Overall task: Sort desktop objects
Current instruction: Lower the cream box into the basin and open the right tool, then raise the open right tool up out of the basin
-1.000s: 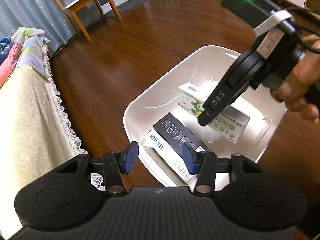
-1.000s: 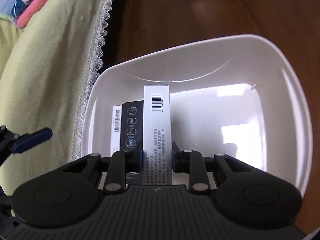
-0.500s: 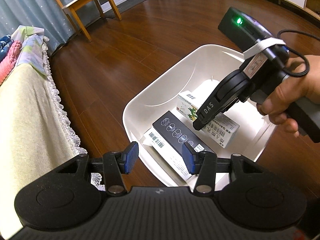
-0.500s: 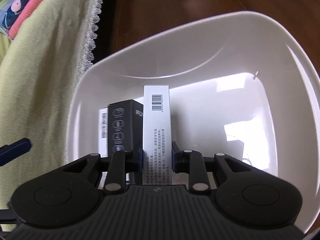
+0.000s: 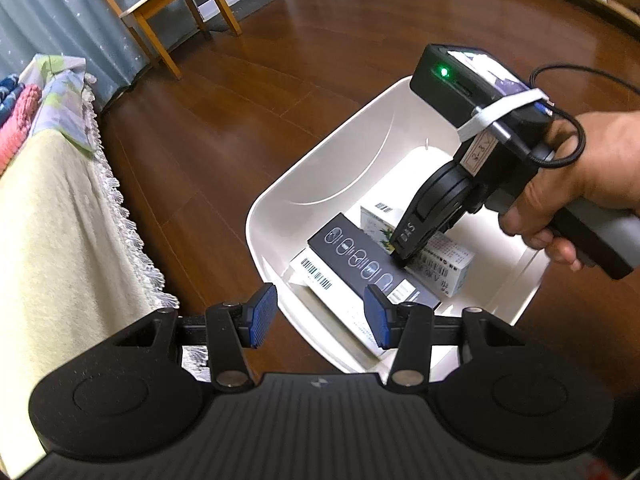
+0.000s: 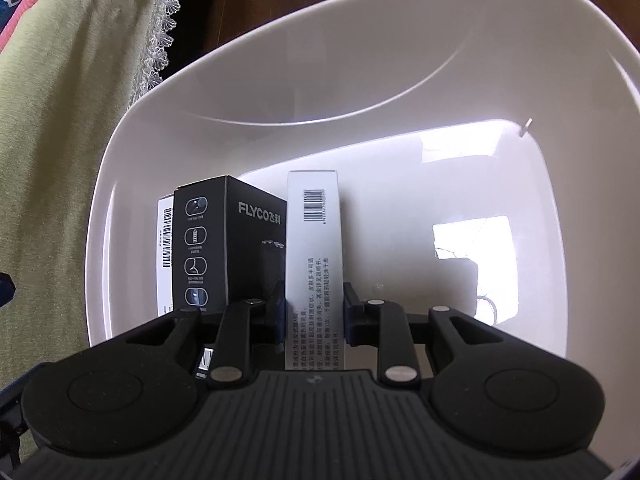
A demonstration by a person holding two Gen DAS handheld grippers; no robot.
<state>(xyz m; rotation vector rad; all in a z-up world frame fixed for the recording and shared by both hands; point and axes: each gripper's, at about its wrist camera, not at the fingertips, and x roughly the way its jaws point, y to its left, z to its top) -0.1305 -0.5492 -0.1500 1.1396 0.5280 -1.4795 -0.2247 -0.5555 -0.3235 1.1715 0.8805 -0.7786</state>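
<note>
Dark wooden flooring (image 5: 224,128) fills the left wrist view, with a lace-edged cloth (image 5: 60,240) at left and a wooden chair (image 5: 172,12) beyond. On the floor sits a white bin (image 5: 320,184); the left gripper (image 5: 320,316) hovers over its near rim, jaws wide and empty. Inside lie a black box (image 5: 360,264) on a white barcode box (image 5: 316,276).

From the right wrist view, the right gripper (image 6: 314,312) clamps a white medicine box (image 6: 314,248) low inside the bin, beside the black box.

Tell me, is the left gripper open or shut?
Open. The left gripper has its blue pads spread apart with nothing between them, above the near rim of the bin.
</note>
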